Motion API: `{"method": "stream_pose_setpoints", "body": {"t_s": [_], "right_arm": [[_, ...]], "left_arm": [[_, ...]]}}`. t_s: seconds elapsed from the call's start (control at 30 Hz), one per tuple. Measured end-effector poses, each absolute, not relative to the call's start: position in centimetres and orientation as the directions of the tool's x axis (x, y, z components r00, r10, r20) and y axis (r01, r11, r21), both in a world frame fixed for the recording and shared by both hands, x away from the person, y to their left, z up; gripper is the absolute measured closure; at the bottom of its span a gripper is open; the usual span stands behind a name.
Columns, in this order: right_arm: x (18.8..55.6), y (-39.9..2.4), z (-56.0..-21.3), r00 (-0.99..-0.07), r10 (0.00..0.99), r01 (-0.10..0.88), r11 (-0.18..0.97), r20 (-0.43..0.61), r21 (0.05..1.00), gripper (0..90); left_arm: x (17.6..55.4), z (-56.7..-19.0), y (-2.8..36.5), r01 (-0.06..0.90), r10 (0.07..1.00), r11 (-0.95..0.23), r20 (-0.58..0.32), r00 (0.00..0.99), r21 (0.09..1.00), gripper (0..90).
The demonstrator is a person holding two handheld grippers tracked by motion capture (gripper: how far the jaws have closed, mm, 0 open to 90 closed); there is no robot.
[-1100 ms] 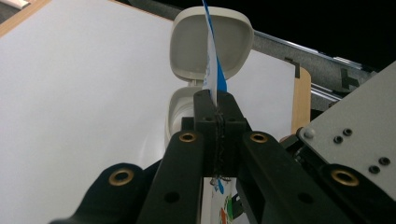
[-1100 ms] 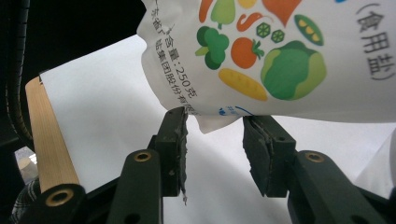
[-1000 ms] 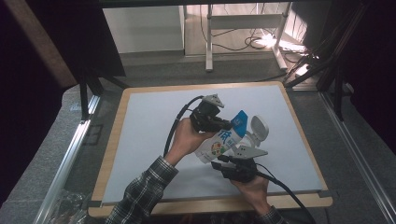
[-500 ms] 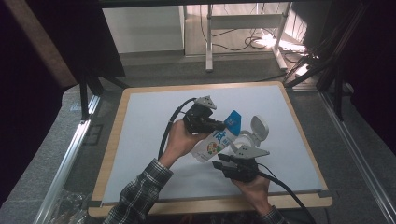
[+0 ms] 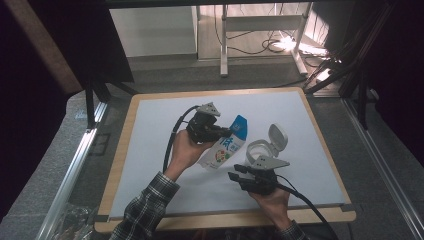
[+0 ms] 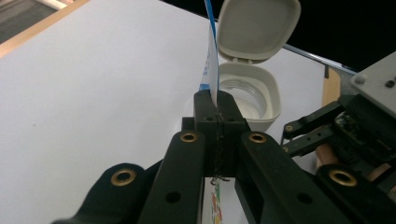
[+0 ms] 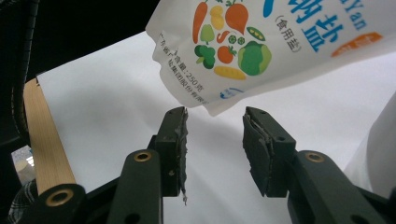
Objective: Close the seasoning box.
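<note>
pinching the salt pouch (image 5: 226, 147) edge, the left gripper (image 5: 214, 131) positions it; the spread right gripper (image 5: 239, 177) should grab its bottom corner before tipping into the open container (image 5: 262, 148).

left gripper (image 5: 220, 133) is clamped tight, jaws pressed together, hand wrapped round it from below; right gripper (image 5: 239, 176) sits lower, jaws parted, nothing between them

The left gripper (image 5: 220, 134) has carried the salt pouch (image 5: 227, 145) leftward, seemingly slightly lower
</note>
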State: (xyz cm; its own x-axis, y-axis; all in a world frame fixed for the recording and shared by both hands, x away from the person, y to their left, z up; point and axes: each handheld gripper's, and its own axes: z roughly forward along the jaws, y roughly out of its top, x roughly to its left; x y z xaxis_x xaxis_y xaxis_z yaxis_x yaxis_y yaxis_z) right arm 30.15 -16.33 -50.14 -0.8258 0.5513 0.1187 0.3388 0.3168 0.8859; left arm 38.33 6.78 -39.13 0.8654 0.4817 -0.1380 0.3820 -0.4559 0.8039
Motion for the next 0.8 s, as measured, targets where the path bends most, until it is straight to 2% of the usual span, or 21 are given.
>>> {"method": "stream_pose_setpoints", "body": {"t_s": [0.47,0.8], "right_arm": [[30.2,-16.4,-50.2,-0.825,0.553,0.341,0.32,0.118,0.884,59.6],[30.3,-16.4,-50.3,-0.824,0.554,0.344,0.322,0.119,0.882,59.5]], "left_arm": [[39.8,-40.3,8.8,0.395,0.576,-0.426,-0.093,0.812,0.814,89.9],[41.4,-41.7,10.2,0.402,0.611,-0.368,-0.108,0.784,0.838,89.8]]}}
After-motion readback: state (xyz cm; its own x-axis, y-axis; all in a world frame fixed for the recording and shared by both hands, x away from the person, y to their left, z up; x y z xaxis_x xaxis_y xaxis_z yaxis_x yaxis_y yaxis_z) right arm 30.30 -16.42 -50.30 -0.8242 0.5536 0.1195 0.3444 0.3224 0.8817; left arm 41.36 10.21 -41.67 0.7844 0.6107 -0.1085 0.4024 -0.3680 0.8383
